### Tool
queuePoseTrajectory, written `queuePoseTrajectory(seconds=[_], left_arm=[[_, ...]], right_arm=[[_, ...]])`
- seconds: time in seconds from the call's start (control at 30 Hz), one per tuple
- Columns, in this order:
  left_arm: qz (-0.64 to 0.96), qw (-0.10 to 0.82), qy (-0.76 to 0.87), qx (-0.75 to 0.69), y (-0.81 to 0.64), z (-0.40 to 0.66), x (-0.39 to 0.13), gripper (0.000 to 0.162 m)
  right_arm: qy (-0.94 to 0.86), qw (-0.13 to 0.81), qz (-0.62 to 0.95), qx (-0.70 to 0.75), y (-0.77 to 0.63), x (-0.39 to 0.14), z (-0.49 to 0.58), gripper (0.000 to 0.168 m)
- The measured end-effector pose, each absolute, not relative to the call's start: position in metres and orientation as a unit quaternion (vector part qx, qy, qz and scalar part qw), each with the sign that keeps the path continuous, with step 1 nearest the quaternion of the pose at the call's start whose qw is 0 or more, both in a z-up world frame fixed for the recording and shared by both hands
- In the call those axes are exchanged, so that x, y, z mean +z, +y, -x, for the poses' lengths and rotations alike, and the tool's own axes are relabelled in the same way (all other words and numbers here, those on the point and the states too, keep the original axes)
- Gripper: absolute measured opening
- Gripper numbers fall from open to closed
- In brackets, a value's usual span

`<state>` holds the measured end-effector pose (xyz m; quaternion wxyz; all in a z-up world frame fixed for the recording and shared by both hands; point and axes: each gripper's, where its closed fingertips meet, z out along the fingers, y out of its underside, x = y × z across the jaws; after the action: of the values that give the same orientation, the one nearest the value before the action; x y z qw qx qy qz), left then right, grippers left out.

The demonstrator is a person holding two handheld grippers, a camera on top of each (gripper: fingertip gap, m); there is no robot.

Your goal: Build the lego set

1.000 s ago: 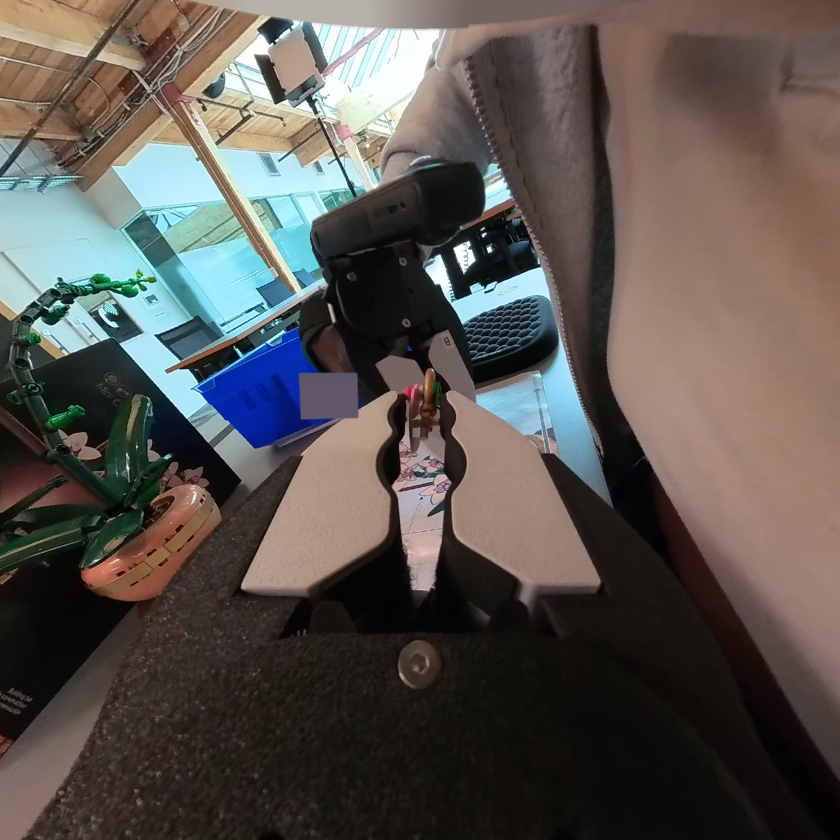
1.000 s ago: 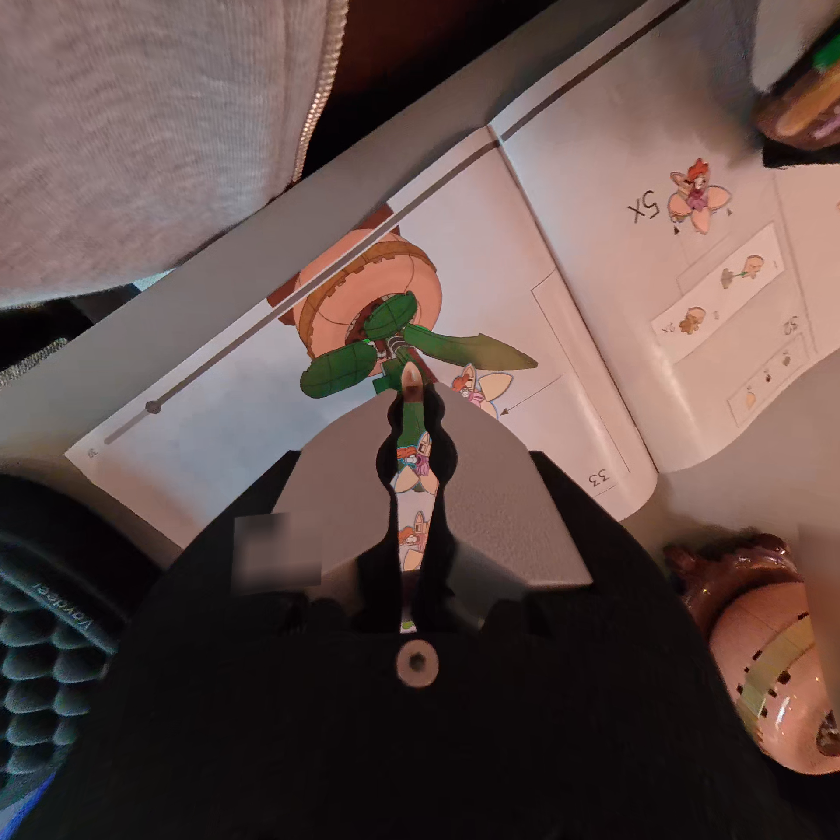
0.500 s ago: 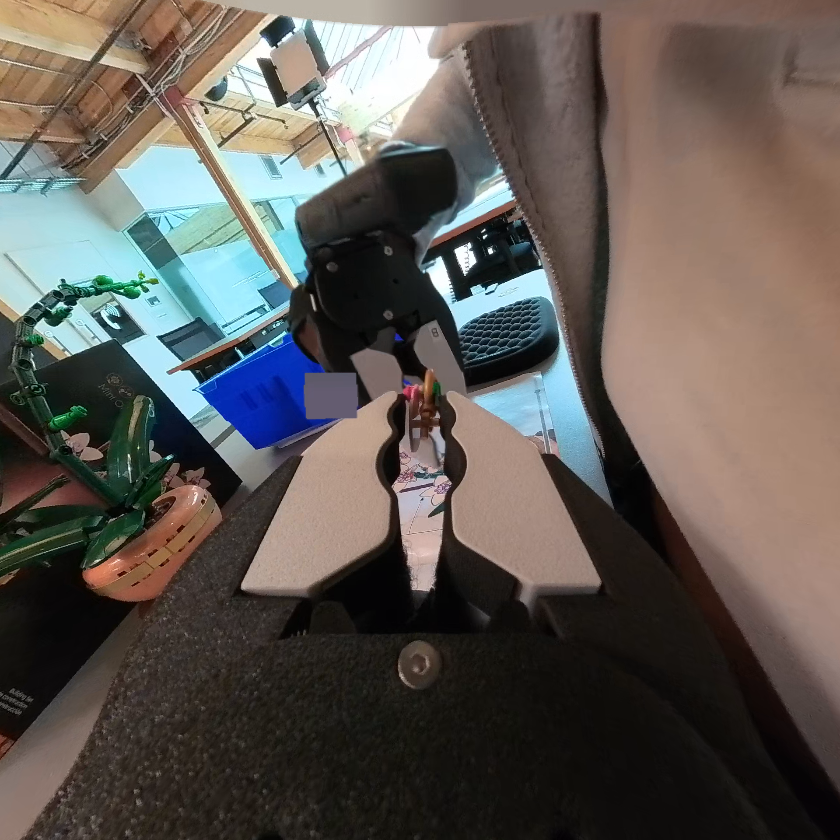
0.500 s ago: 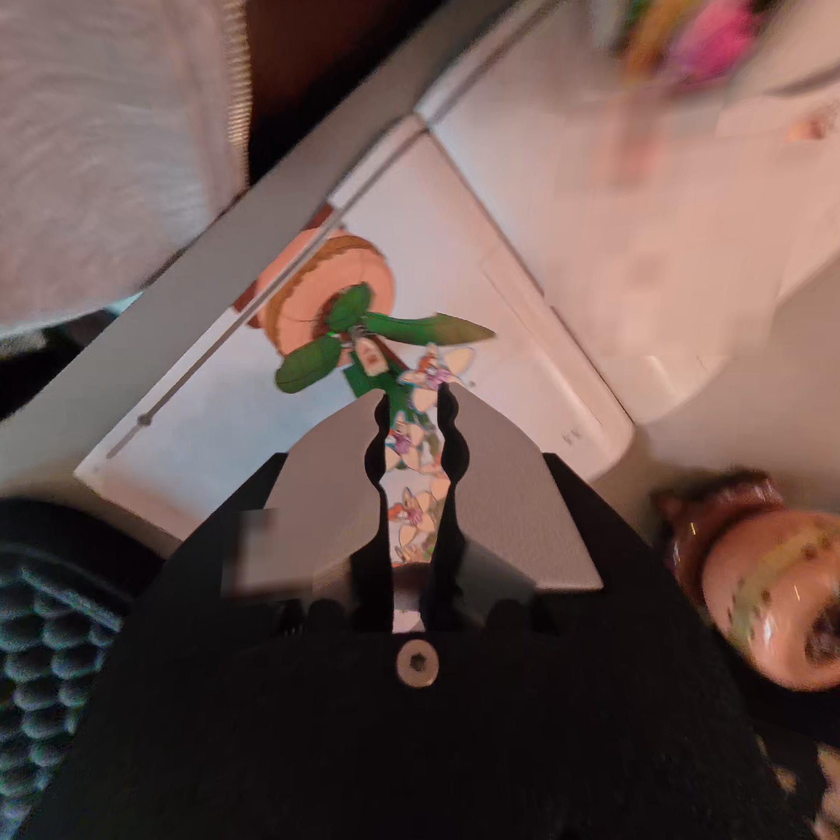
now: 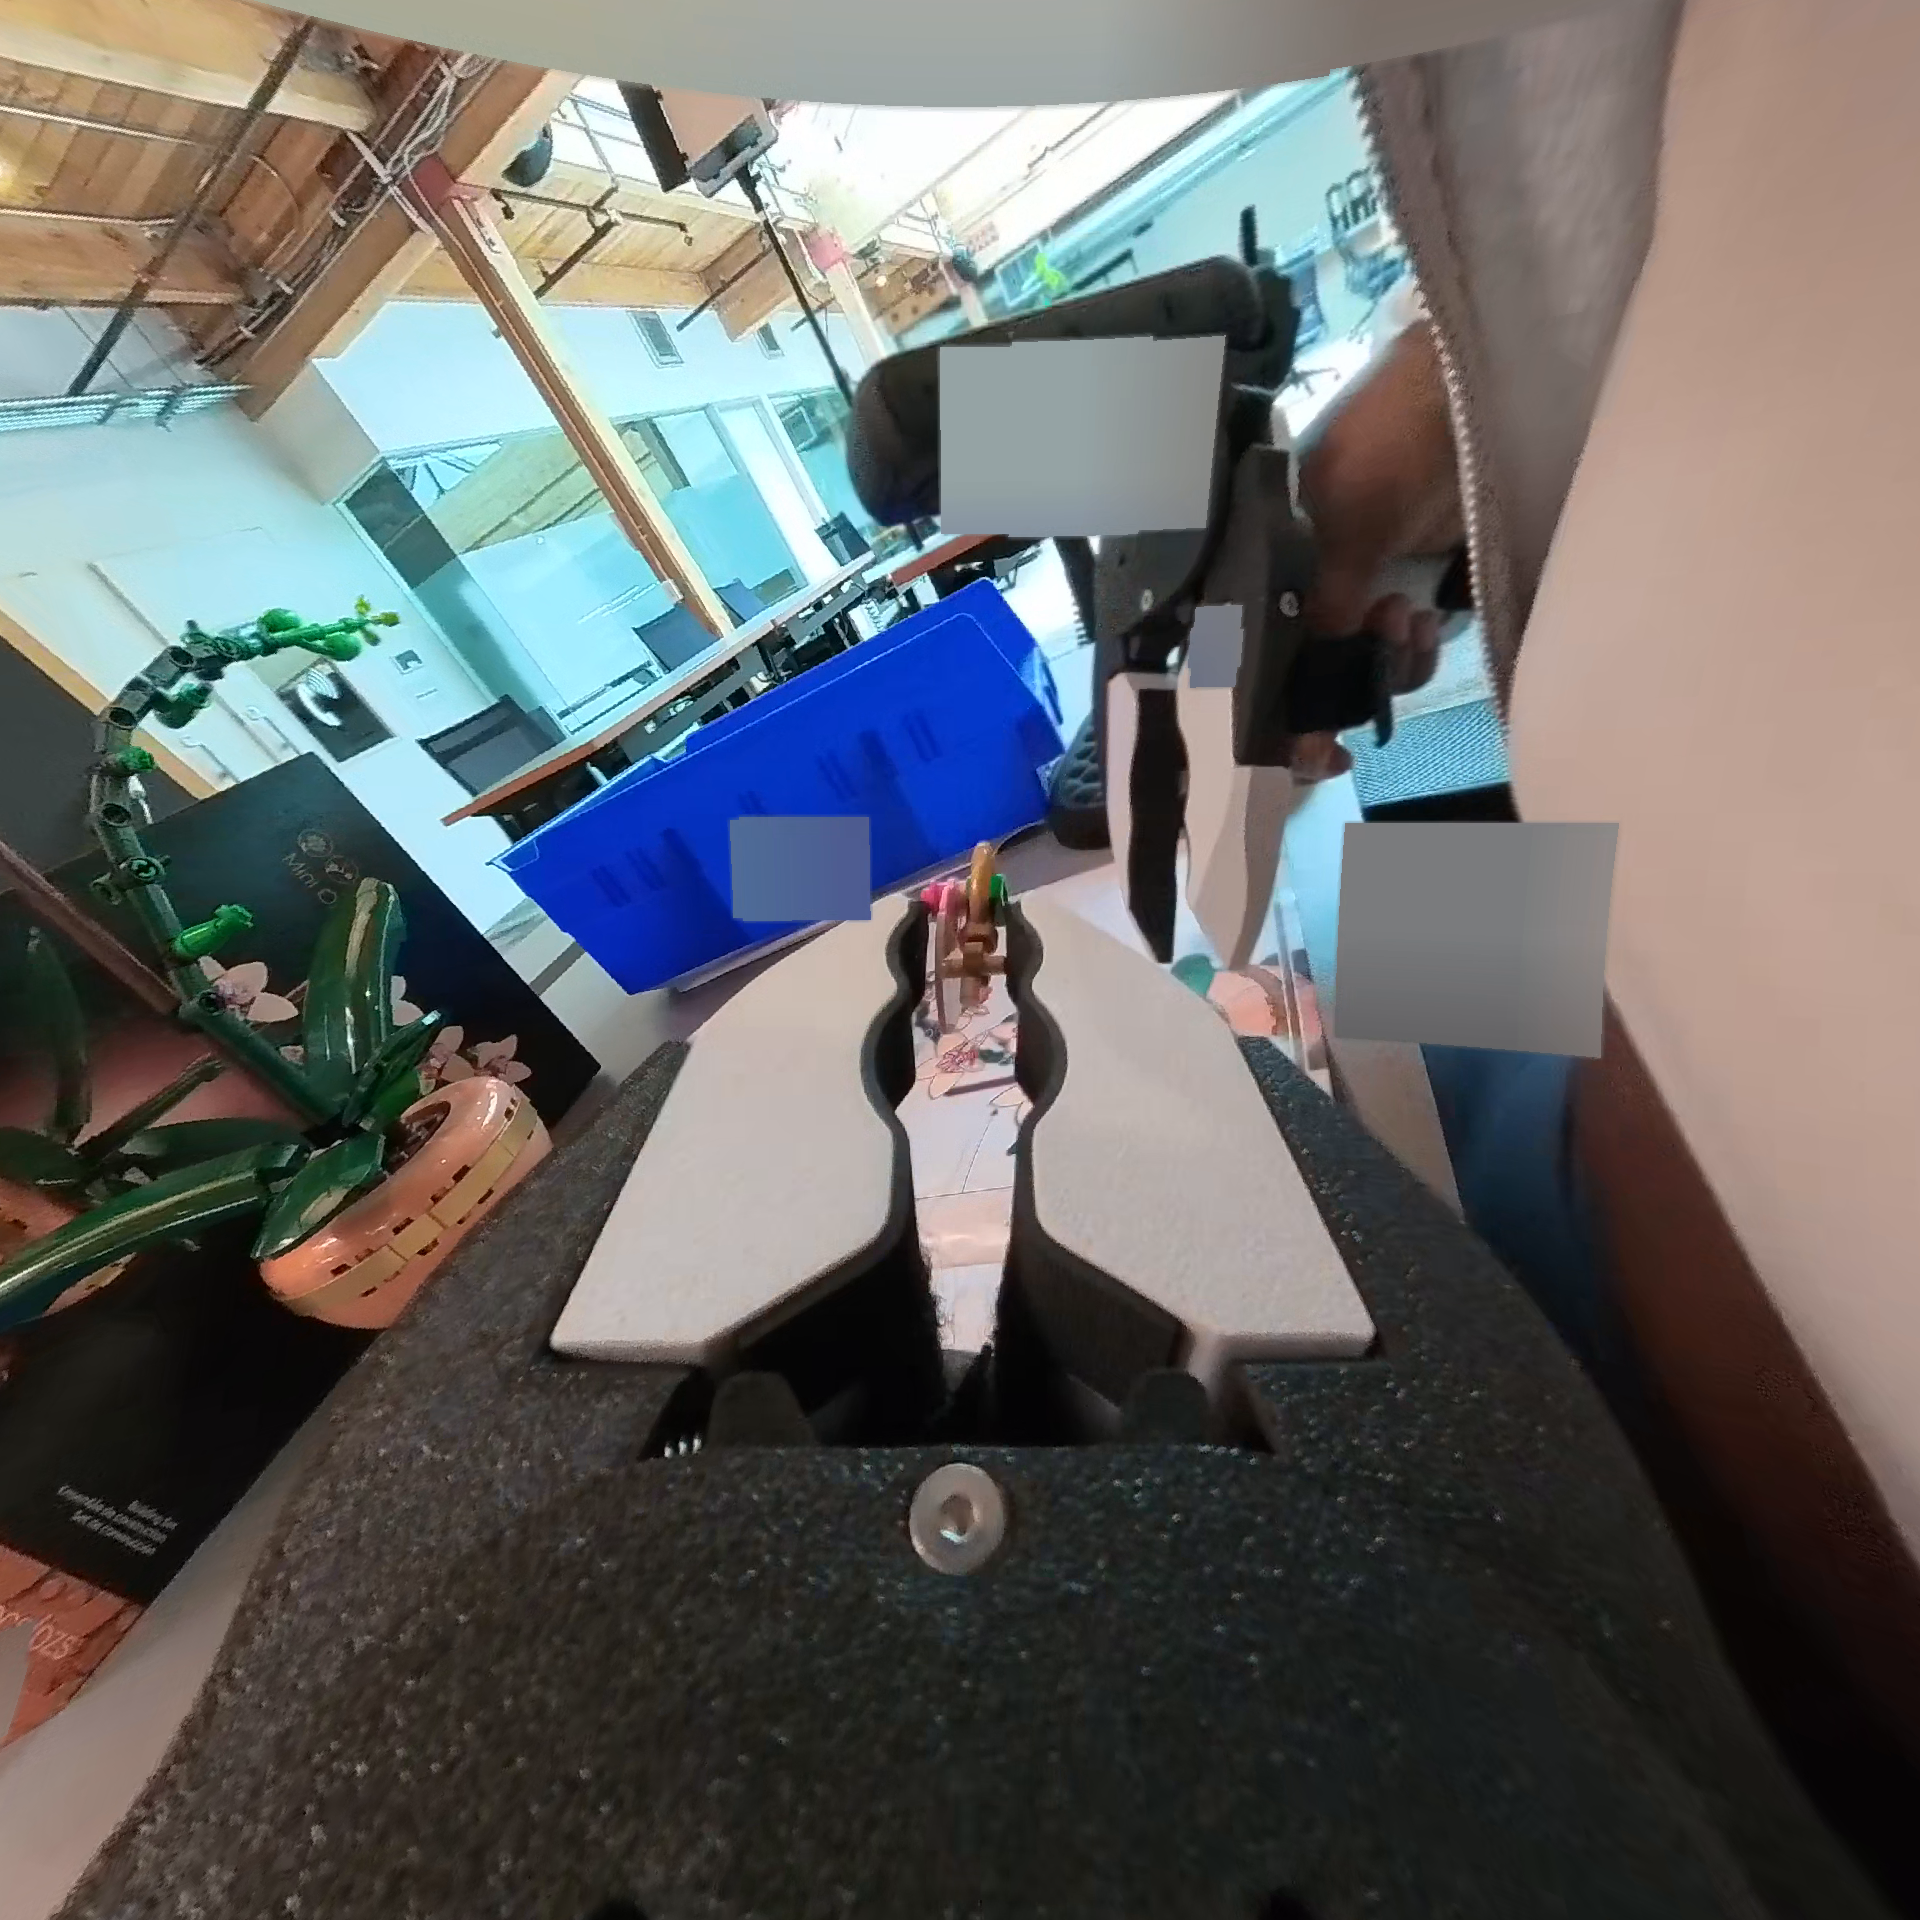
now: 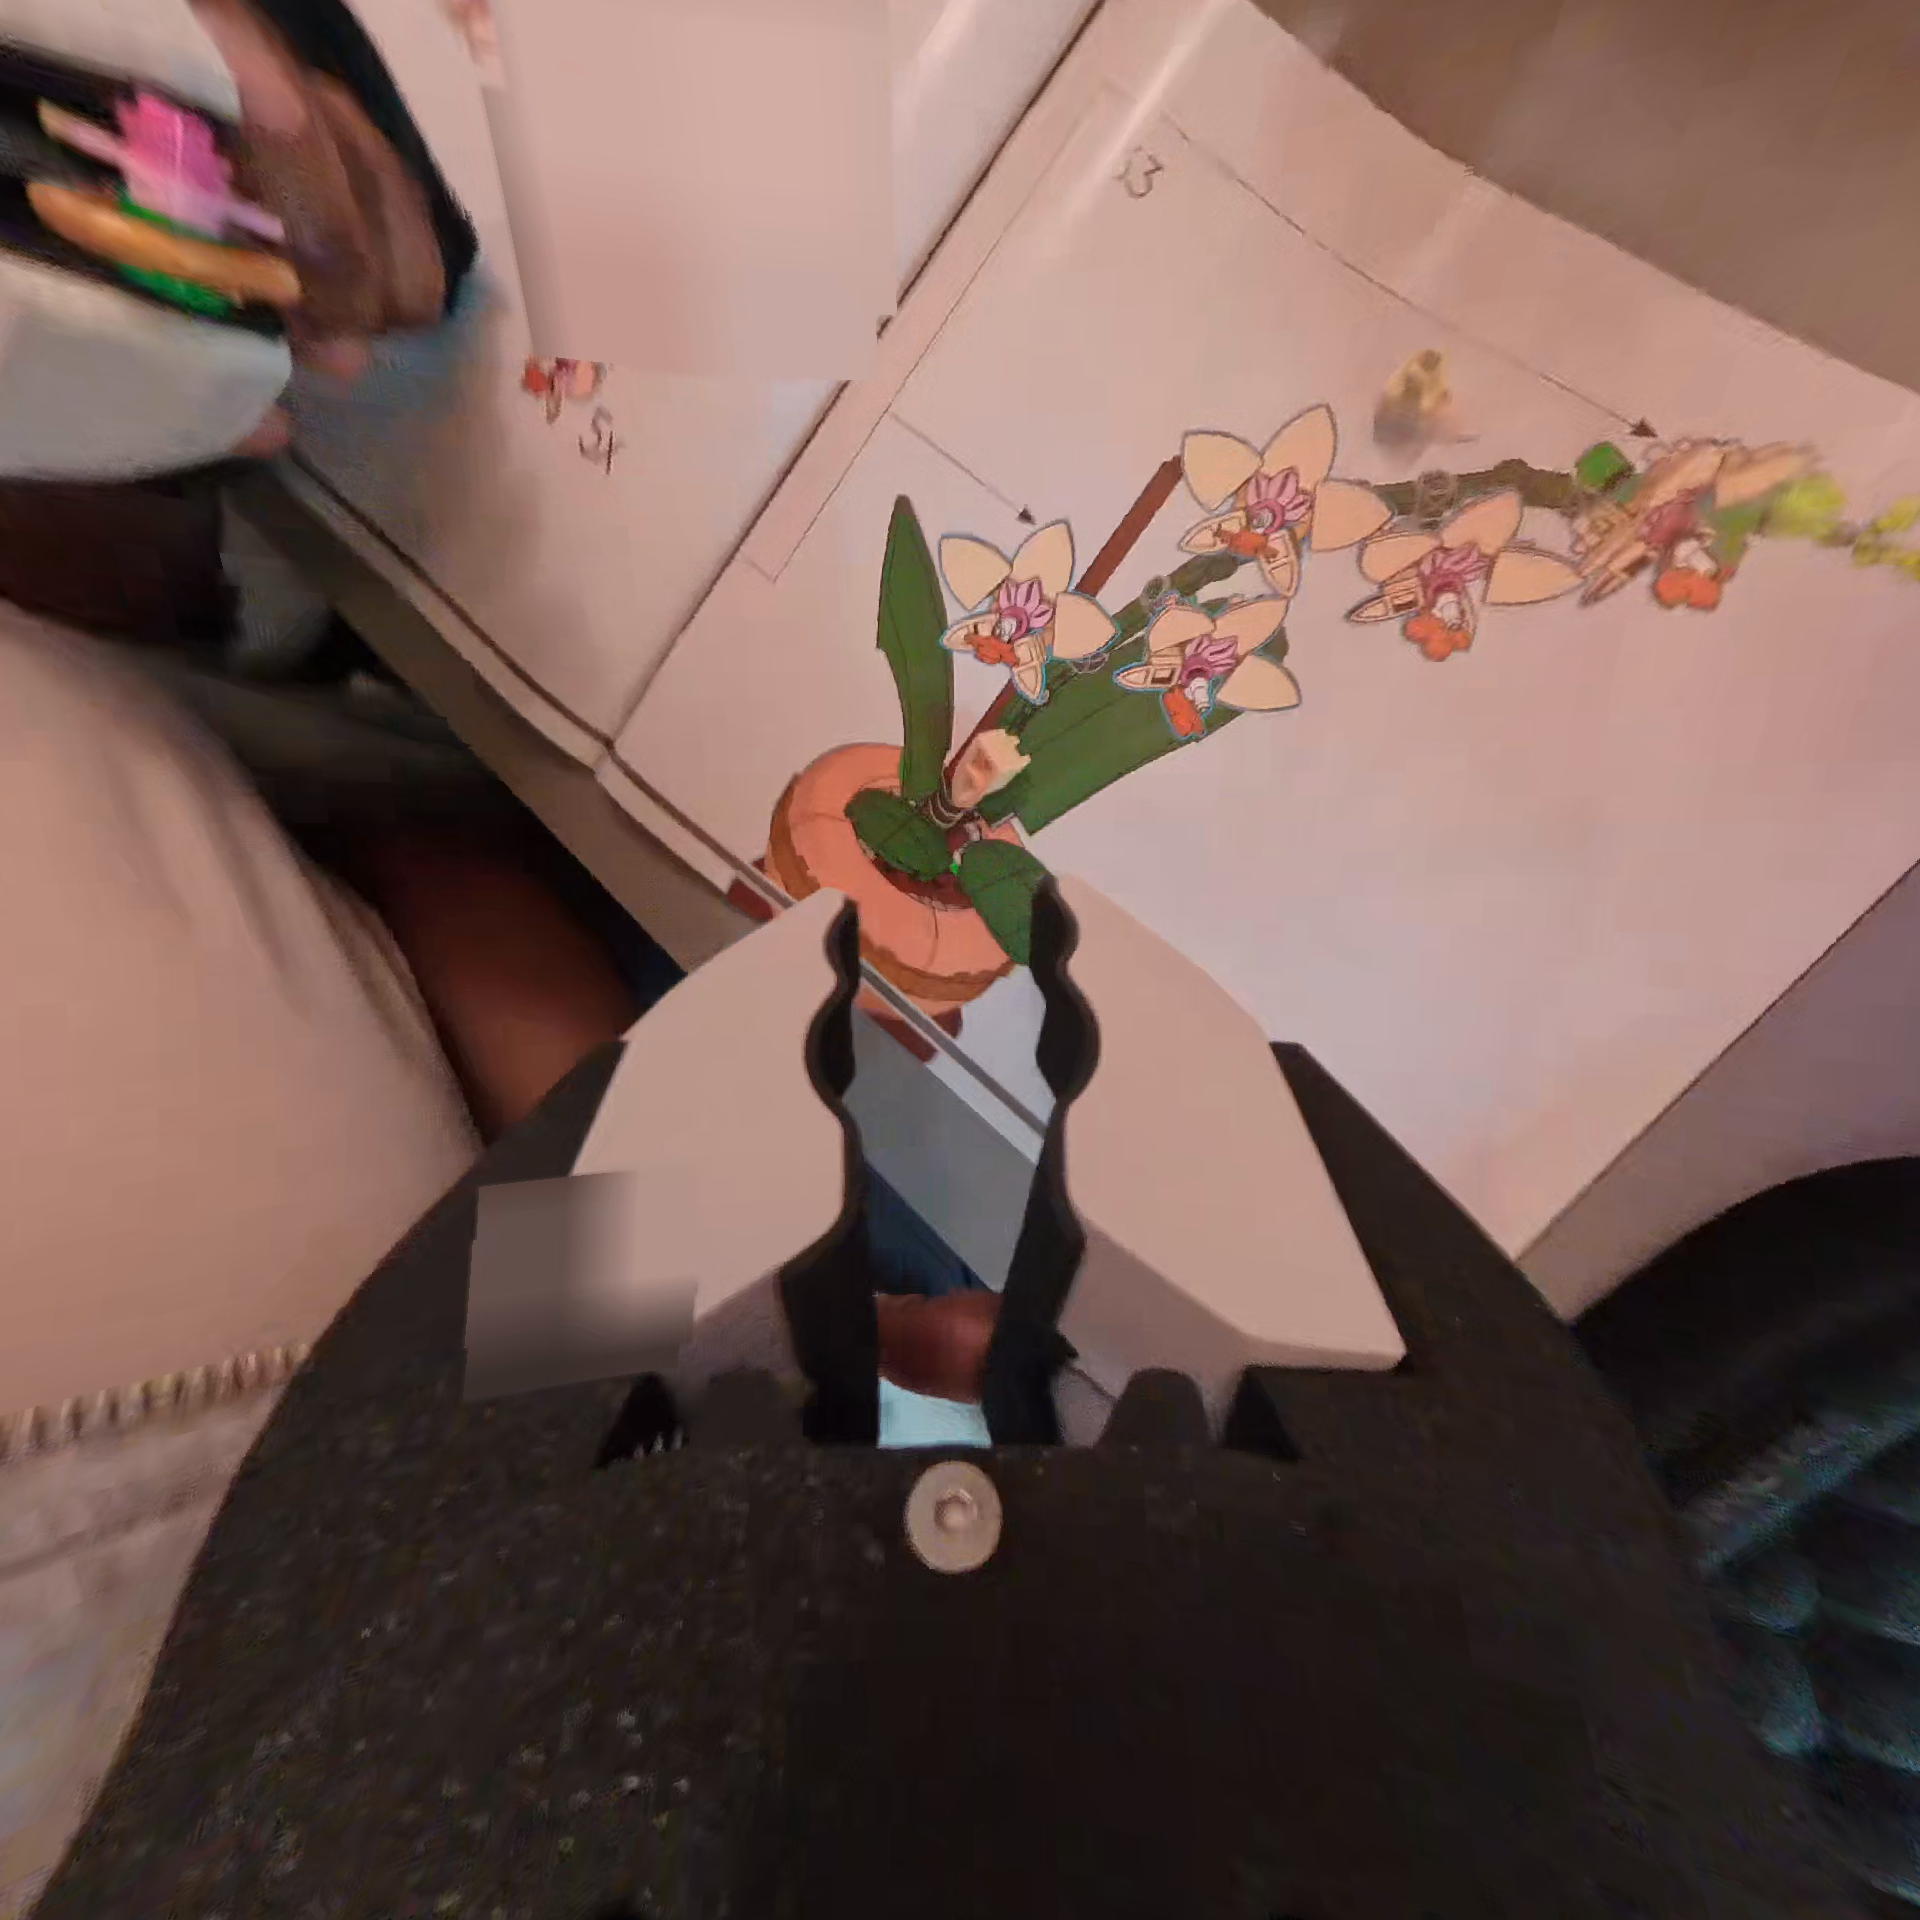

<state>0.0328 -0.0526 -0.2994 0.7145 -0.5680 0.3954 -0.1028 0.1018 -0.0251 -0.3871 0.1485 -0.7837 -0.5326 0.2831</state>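
The left gripper (image 5: 966, 935) is clamped on a small flower piece (image 5: 975, 914) of pink, tan and green, held off the counter (image 5: 62, 1704), while the right gripper (image 6: 940, 925) hangs parted and empty above the open instruction booklet (image 6: 1455, 831) at the counter's near edge. The piece looks light, stiff and slick, with thin studs likely to pop apart, so it is best pinched low on its tan stem. The potted stem model (image 5: 343, 1101) stands toward the counter's left side.
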Motion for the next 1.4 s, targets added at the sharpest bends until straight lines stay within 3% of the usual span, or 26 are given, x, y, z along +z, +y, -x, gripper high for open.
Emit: queuePoseTrajectory(seconds=[0.17,0.33,0.47,0.77,1.4], left_arm=[[0.569,0.716,0.392,-0.097,-0.052,-0.031,-0.299,0.014],[0.57,0.717,0.39,-0.098,-0.051,-0.031,-0.299,0.014],[0.57,0.716,0.391,-0.098,-0.051,-0.031,-0.299,0.014],[0.569,0.718,0.389,-0.099,-0.051,-0.03,-0.298,0.014],[0.569,0.719,0.391,-0.085,-0.049,-0.03,-0.299,0.014]], right_arm=[[-0.501,0.213,0.789,0.284,-0.018,-0.388,-0.088,0.019],[-0.514,0.222,0.779,0.283,-0.021,-0.392,-0.076,0.018],[-0.548,0.236,0.76,0.259,-0.013,-0.395,-0.074,0.008],[-0.623,0.251,0.702,0.236,-0.004,-0.391,-0.069,0.013],[-0.518,0.213,0.767,0.312,-0.003,-0.392,-0.066,0.013]])
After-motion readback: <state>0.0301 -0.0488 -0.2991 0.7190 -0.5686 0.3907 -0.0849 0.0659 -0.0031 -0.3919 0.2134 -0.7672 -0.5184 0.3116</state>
